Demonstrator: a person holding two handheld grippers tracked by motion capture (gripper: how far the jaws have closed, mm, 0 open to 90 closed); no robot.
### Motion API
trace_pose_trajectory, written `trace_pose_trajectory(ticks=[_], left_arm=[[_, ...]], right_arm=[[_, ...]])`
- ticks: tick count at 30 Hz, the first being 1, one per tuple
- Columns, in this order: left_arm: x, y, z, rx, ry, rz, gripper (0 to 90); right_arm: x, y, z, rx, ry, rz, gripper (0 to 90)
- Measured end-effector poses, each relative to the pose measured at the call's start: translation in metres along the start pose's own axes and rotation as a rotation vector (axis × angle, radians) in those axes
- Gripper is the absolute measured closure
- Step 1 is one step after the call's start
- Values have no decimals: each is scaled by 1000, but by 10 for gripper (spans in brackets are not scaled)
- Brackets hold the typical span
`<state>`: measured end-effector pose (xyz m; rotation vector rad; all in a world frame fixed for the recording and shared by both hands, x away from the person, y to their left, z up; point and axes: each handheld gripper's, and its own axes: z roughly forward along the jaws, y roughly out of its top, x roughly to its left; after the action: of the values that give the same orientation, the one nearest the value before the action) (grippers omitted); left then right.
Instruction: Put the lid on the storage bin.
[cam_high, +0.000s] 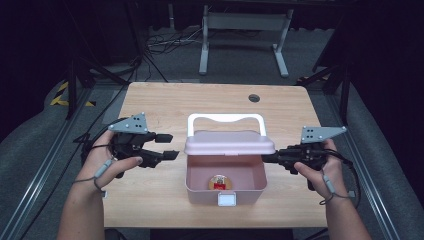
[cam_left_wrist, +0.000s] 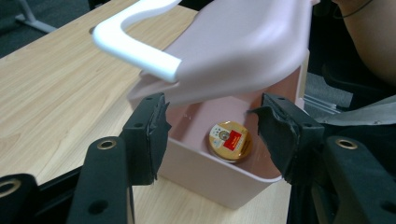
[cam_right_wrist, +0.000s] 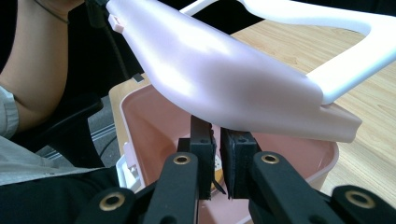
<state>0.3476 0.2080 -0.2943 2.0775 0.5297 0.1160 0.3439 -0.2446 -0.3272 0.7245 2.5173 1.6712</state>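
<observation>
A pink box (cam_high: 200, 195) stands near the table's front edge, its lid (cam_high: 230, 144) raised partway and the white handle (cam_high: 225, 118) lying behind. A round gold tin with a red label (cam_high: 219, 182) lies on the box floor. My right gripper (cam_high: 264, 158) reaches in from the right and is shut on the lid's right edge. In the right gripper view the jaws (cam_right_wrist: 217, 130) stand almost together under the lid (cam_right_wrist: 219, 74). My left gripper (cam_high: 172, 145) is open just left of the box, touching nothing. The left gripper view looks past its jaws (cam_left_wrist: 212, 107) at the tin (cam_left_wrist: 229, 141).
A white latch (cam_high: 227, 200) sits on the box's front wall. The wooden table (cam_high: 150, 105) has a round cable hole (cam_high: 254, 98) at the back right. Beyond it stand a grey desk frame (cam_high: 245, 25) and floor cables (cam_high: 165, 42).
</observation>
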Motion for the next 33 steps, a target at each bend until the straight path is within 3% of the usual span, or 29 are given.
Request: trace_pose_trajectory(ticks=[6, 11, 16, 25, 30, 33], left_arm=[[13, -5, -8, -41, 39, -49, 432], [19, -5, -9, -58, 73, -63, 414], [33, -10, -8, -28, 197, -90, 393], [54, -19, -5, -8, 297, -144, 381], [64, -25, -2, 66, 413, -155, 379], [66, -26, 0, 80, 426, -165, 376]], right_arm=[[4, 0, 0, 20, 5, -9, 826], [6, -1, -1, 39, 8, -7, 822], [9, -2, -3, 44, -5, -14, 825], [12, -5, -6, 74, -20, -18, 834], [14, -6, -4, 121, -21, -29, 840], [14, -7, -3, 141, -19, -34, 847]])
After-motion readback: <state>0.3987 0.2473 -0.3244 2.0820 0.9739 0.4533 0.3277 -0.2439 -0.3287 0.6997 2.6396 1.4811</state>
